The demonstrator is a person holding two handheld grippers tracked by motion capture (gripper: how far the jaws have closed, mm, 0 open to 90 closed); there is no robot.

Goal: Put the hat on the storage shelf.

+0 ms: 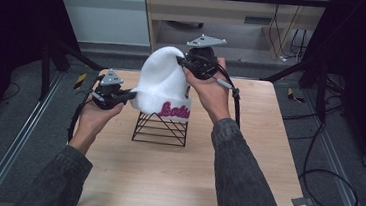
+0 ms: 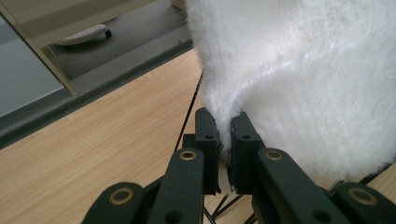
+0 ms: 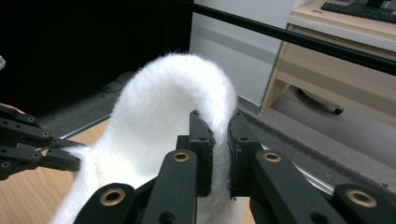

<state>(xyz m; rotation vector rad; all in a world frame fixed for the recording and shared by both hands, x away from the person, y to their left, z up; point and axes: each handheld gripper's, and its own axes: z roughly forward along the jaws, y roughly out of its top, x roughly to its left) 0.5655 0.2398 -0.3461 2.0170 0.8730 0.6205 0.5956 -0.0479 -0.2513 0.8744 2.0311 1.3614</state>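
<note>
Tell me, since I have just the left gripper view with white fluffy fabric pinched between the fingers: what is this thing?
Observer: A white fluffy hat with pink lettering on its brim, seen in the high view.
Operator: Is it lying on the table?
Observer: No, it sits over a black wire stand on the wooden table.
Operator: What is the other gripper doing?
Observer: The right gripper is shut on the hat's top, where the fabric folds between its fingers.
Operator: And mine grips where?
Observer: The left gripper pinches the hat's lower left side.
</note>
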